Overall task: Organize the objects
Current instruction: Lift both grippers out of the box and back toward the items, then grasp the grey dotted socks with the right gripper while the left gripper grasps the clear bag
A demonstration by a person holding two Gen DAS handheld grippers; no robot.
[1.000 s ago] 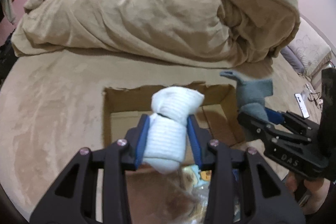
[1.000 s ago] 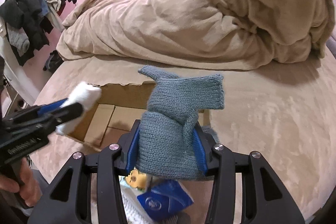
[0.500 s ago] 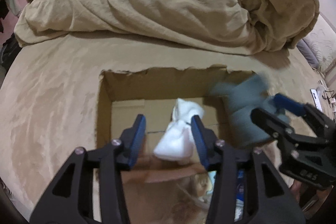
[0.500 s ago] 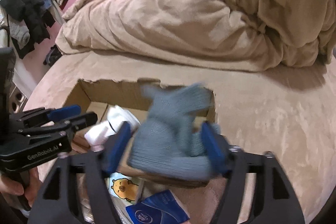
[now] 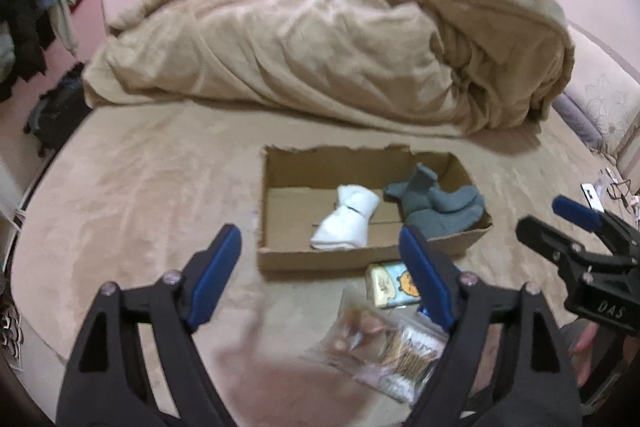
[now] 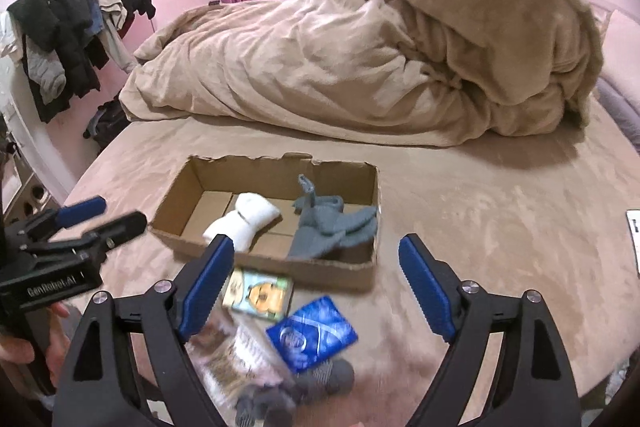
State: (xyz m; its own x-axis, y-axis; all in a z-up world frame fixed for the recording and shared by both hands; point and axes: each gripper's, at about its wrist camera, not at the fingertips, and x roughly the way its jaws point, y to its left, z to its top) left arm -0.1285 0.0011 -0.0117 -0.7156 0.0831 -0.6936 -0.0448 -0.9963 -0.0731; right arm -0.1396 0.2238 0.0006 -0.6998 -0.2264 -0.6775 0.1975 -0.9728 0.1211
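An open cardboard box (image 5: 360, 259) (image 6: 280, 267) sits on the tan bed cover. Inside it lie a rolled white sock (image 5: 348, 223) (image 6: 248, 219) and a grey-blue sock bundle (image 5: 440, 205) (image 6: 332, 227) to its right. My left gripper (image 5: 318, 233) (image 6: 120, 213) hangs above the box's near side, jaws opening, nothing between them. My right gripper (image 6: 316, 242) (image 5: 542, 215) hovers beside it on the right, its jaws also opening and empty. Both are clear of the socks.
In front of the box lie a small packet with a yellow cartoon (image 5: 394, 285) (image 6: 258, 293), a blue packet (image 6: 312, 333), a clear snack bag (image 5: 384, 347) and a grey sock roll (image 6: 320, 379). A heaped tan blanket (image 5: 320, 59) fills the far side. Clothes (image 6: 72, 27) hang at left.
Both grippers let go of their socks, which now lie in the box. Both have pulled back and up from the box, and their jaws have spread wide.
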